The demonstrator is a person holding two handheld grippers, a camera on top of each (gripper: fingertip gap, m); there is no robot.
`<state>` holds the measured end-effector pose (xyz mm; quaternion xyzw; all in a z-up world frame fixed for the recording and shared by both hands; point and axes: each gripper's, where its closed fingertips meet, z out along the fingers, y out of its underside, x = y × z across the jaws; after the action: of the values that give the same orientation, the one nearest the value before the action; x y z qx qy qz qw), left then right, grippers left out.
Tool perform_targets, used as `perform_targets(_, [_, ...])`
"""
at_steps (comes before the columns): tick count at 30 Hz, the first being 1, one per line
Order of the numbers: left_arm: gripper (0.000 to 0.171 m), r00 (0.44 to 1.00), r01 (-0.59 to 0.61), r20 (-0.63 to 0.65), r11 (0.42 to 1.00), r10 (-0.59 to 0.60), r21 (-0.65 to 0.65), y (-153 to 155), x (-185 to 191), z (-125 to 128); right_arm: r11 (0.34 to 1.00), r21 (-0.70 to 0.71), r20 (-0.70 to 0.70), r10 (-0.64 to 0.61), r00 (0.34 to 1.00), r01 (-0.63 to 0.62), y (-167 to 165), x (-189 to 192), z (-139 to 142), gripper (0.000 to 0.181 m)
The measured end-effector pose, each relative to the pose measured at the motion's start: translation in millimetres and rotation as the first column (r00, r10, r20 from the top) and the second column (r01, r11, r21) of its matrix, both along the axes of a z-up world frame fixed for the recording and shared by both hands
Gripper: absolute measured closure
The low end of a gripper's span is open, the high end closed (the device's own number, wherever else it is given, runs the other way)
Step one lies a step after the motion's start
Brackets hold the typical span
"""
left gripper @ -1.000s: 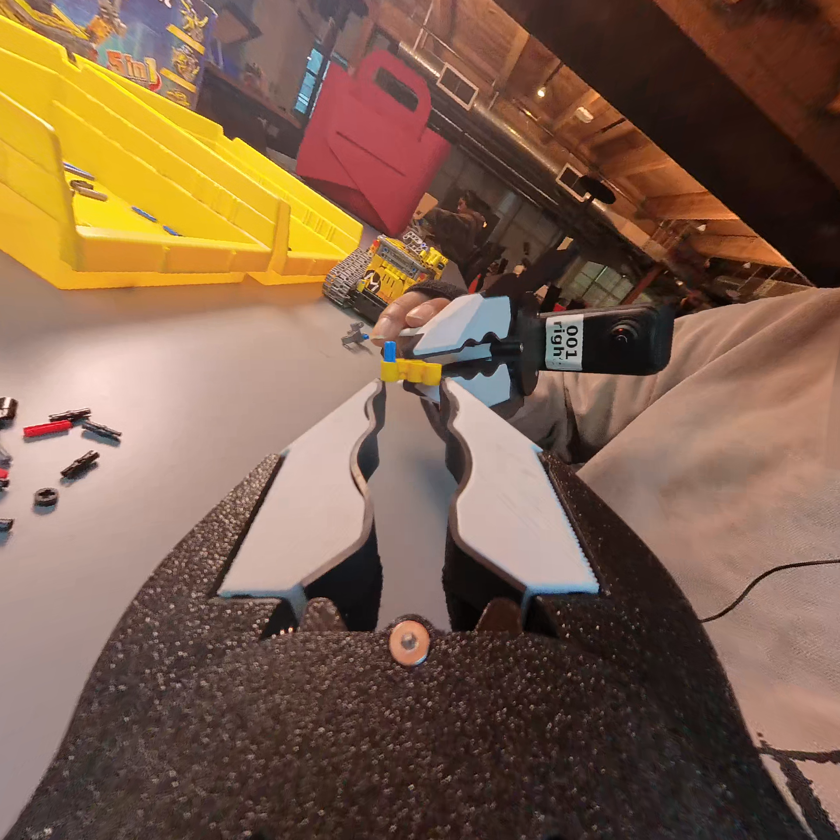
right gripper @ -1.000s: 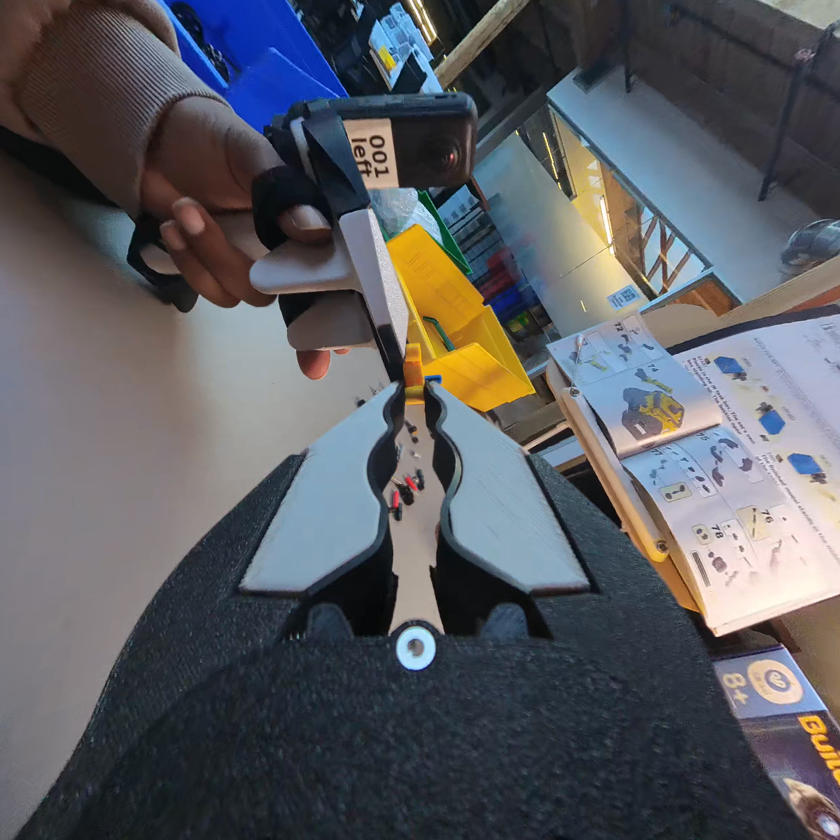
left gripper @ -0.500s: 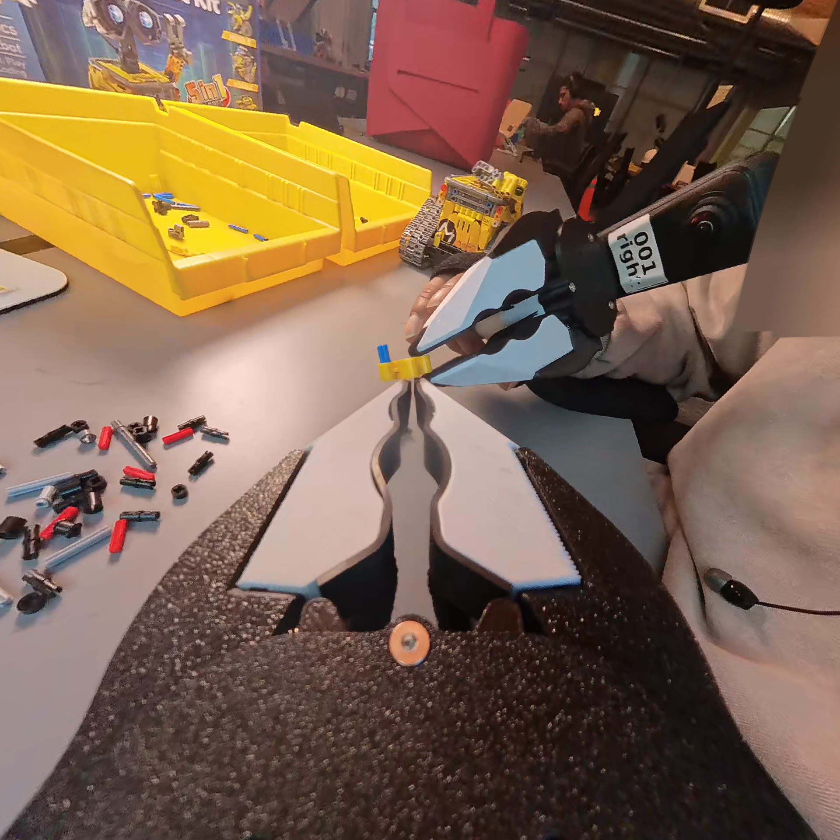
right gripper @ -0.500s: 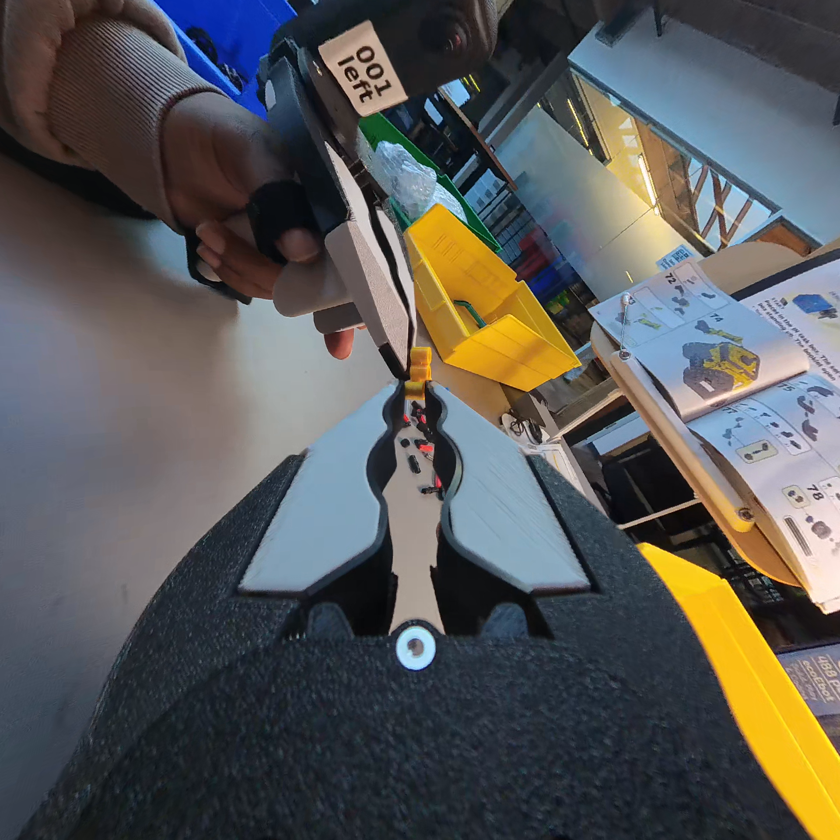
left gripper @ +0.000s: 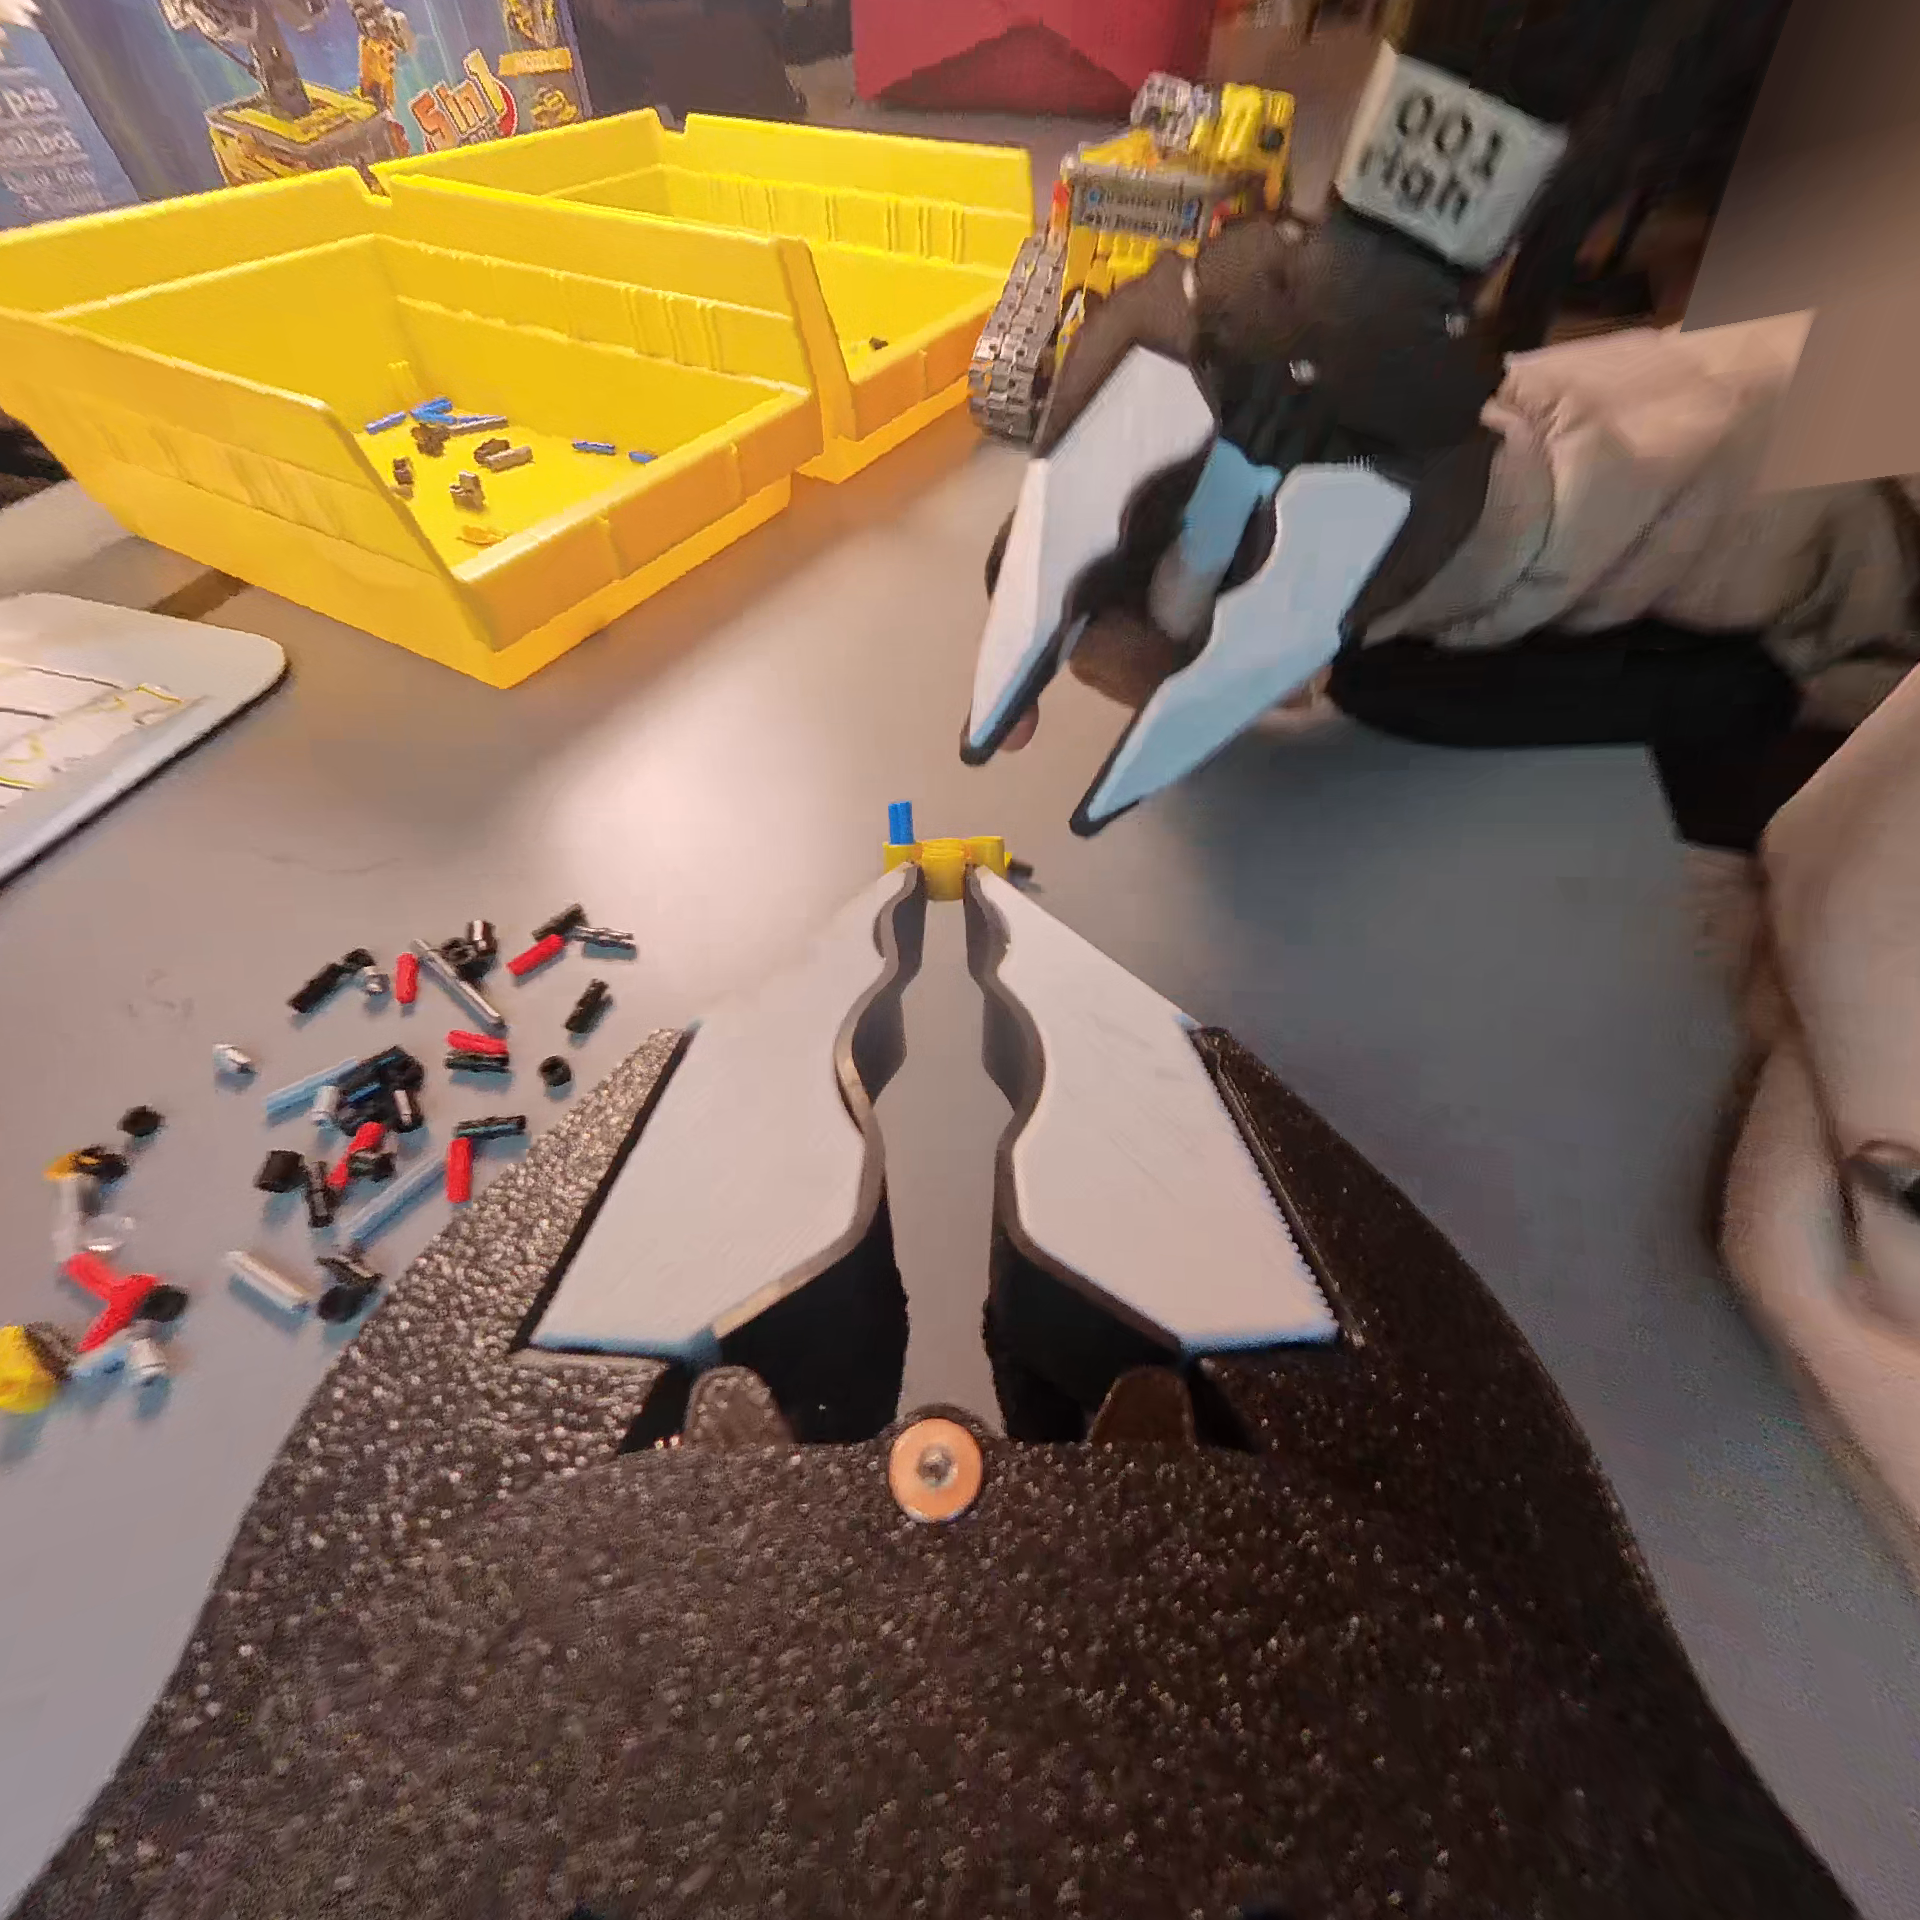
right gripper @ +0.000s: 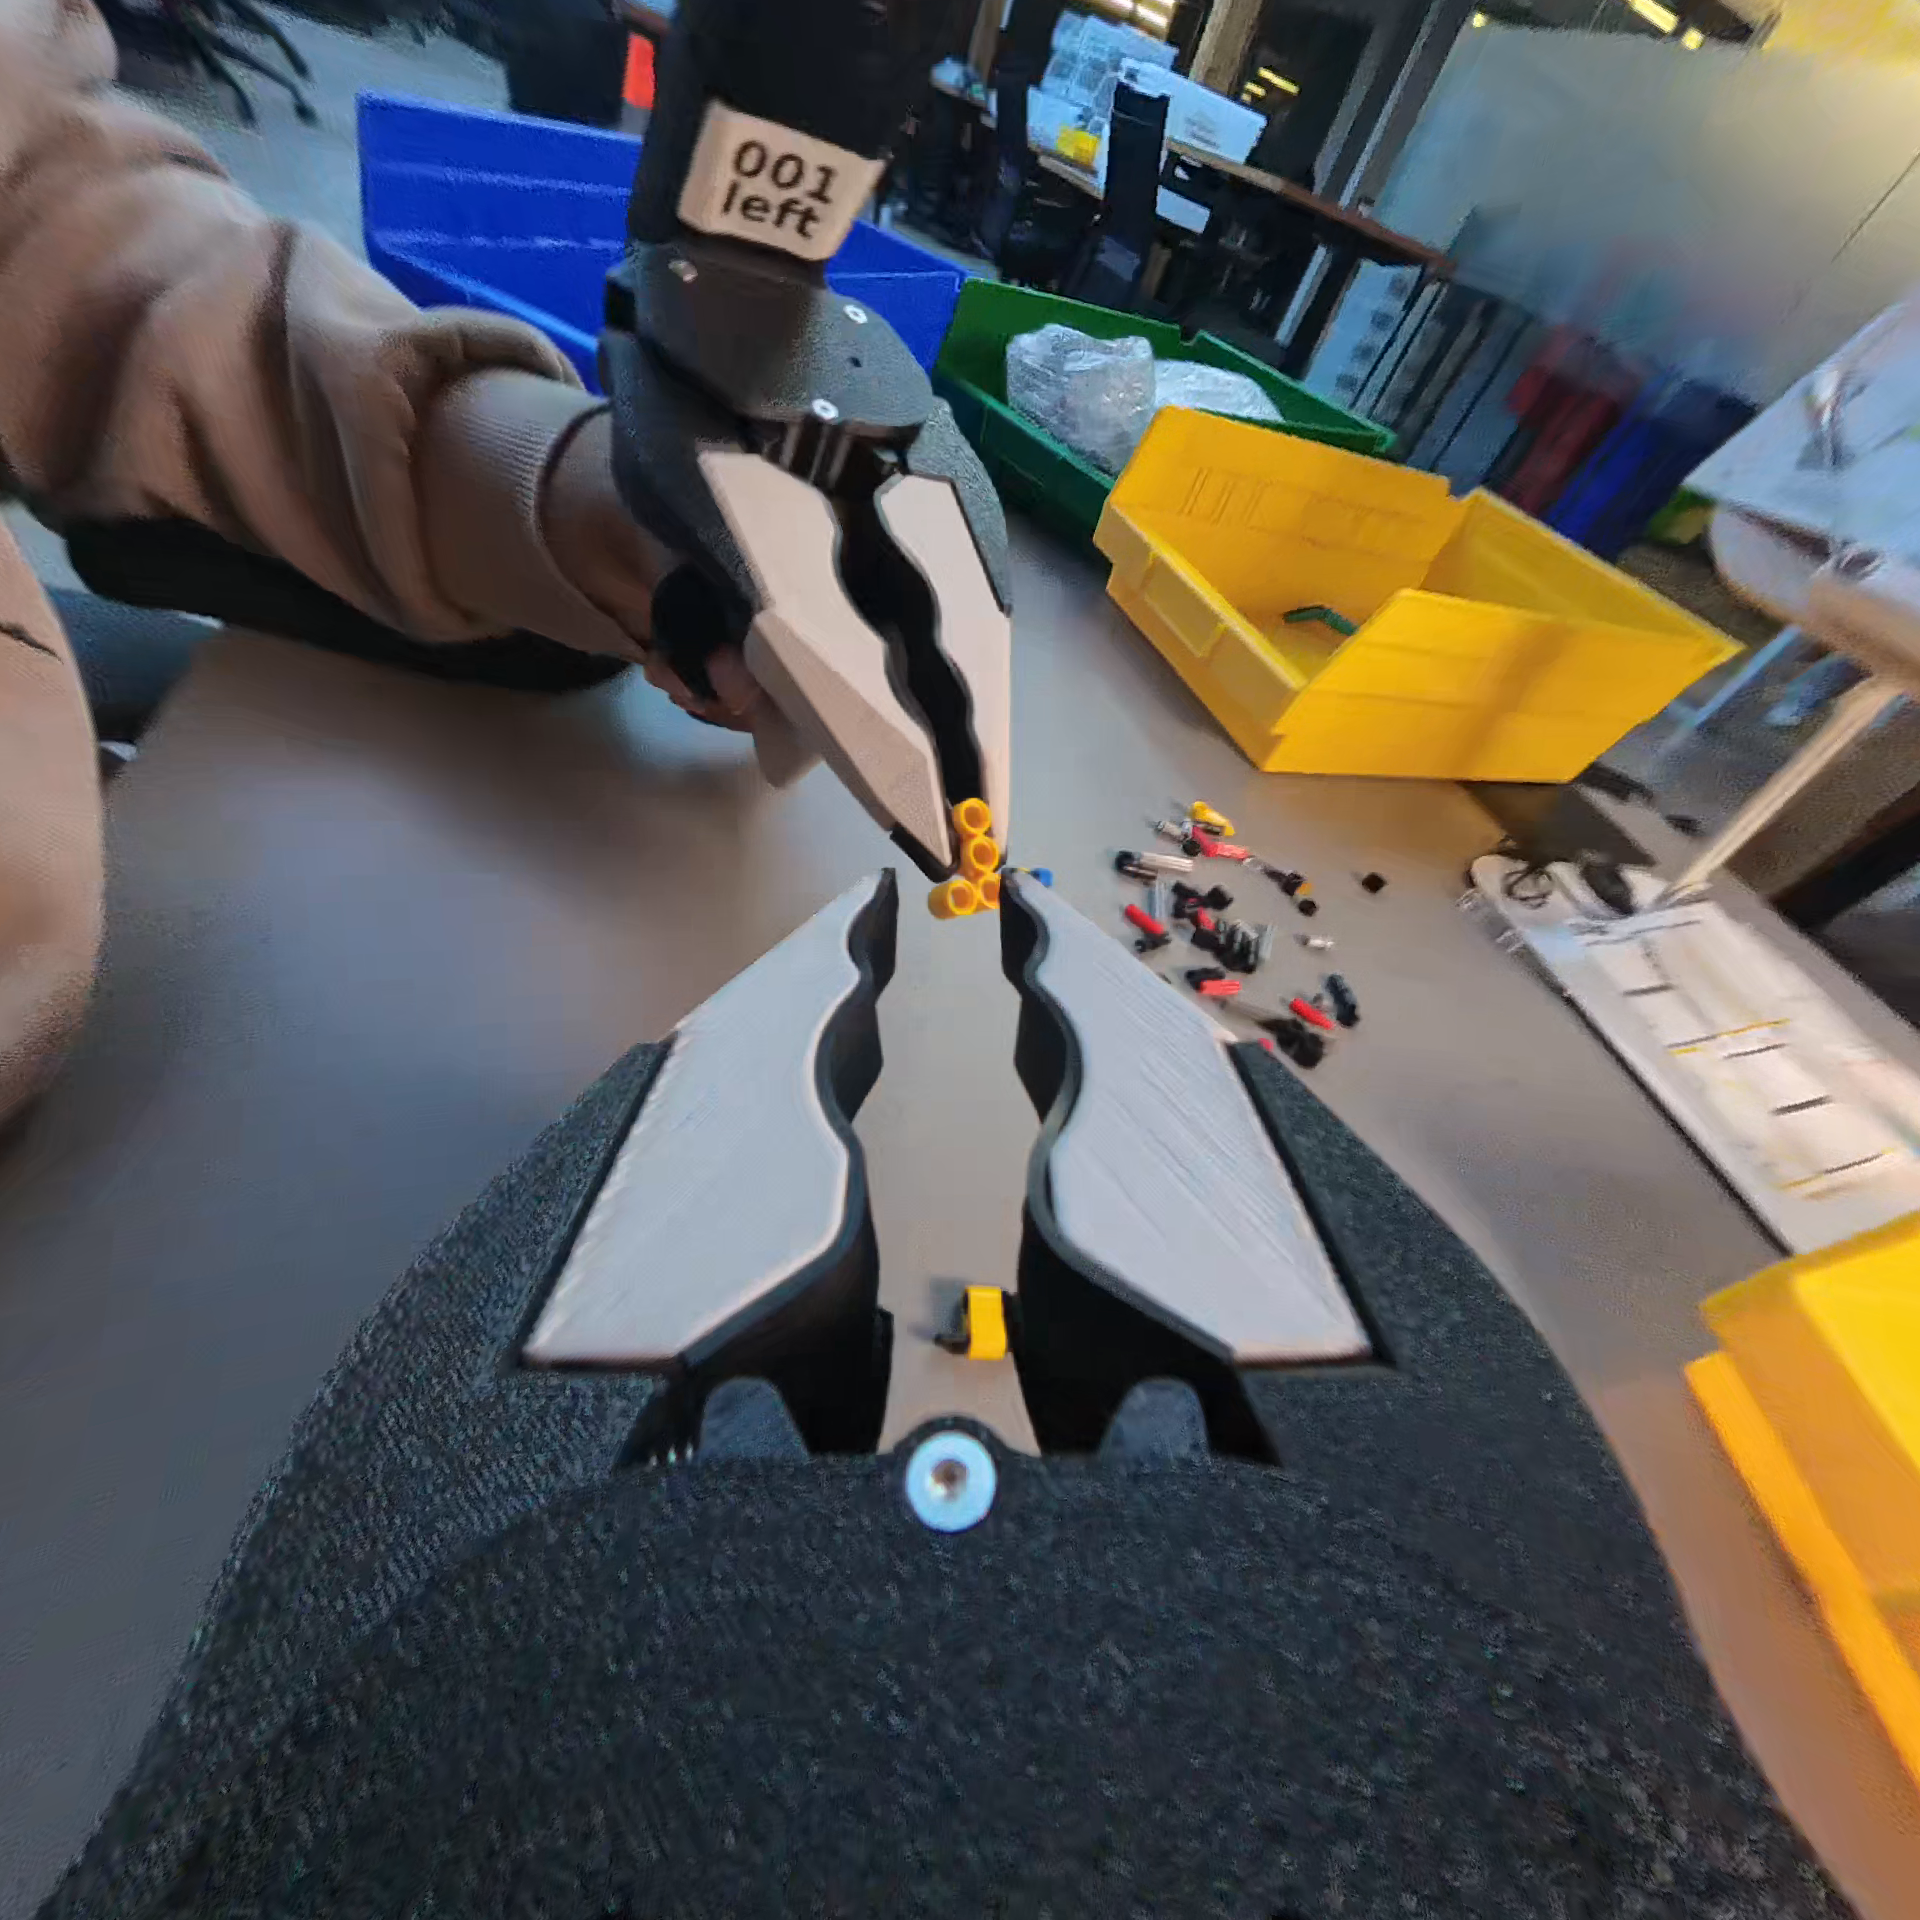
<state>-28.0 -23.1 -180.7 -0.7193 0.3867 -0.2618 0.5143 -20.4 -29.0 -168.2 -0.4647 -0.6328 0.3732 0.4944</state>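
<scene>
My left gripper point(left gripper: 943, 883) pinches a small yellow holed beam point(left gripper: 948, 858) at its fingertips; a blue pin point(left gripper: 900, 821) stands on the beam's left end. My right gripper point(right gripper: 948, 896) is parted and empty, just beyond those tips. A firm, steady pinch seems wise. Loose pins point(left gripper: 416, 1049) lie left of the fingers.

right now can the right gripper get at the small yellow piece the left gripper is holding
Probably yes. The right gripper is open just beyond the yellow piece, which sticks out past the left gripper with nothing between them. Only the protruding ends and the blue pin look free; the middle is clamped.
</scene>
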Motion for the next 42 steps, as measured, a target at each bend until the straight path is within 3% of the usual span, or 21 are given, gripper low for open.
perform_targets(2, [0.165,0.995,0.021,-0.099,0.998,-0.015,0.062,-3.6,1.3,-5.5,0.998,-0.062,0.034,0.005,0.999,-0.003,7.1,4.5,-3.2,0.163])
perform_targets(6, [0.165,0.972,0.083,-0.227,0.990,-0.055,0.118,-11.0,10.1,-16.1,0.998,0.056,0.178,0.022,0.984,-0.033,6.6,7.0,-26.1,0.163])
perform_targets(8, [0.165,0.961,0.101,-0.268,0.986,-0.062,0.133,-12.6,12.1,-20.5,0.997,0.051,0.212,0.042,0.976,-0.054,1.8,6.9,-33.1,0.167])
perform_targets(24, [0.165,0.954,0.170,-0.276,0.970,-0.118,0.173,-24.9,18.1,-17.8,0.969,-0.217,0.123,0.144,0.982,-0.114,-6.1,9.3,-17.8,0.171])
perform_targets(29, [0.165,0.962,0.178,-0.239,0.967,-0.132,0.185,-27.7,20.0,-11.5,0.964,-0.228,0.103,0.163,0.981,-0.136,-13.6,6.8,-17.8,0.172])
perform_targets(34, [0.165,0.987,0.163,-0.012,0.973,-0.163,0.166,-31.2,21.2,15.7,0.921,-0.346,-0.072,0.162,0.984,-0.177,-13.3,5.3,9.1,0.179])
perform_targets(42, [0.165,0.952,0.168,0.230,0.972,-0.203,0.165,-35.3,20.0,48.6,0.852,-0.459,-0.279,0.132,0.951,-0.252,-17.0,1.6,43.6,0.178])
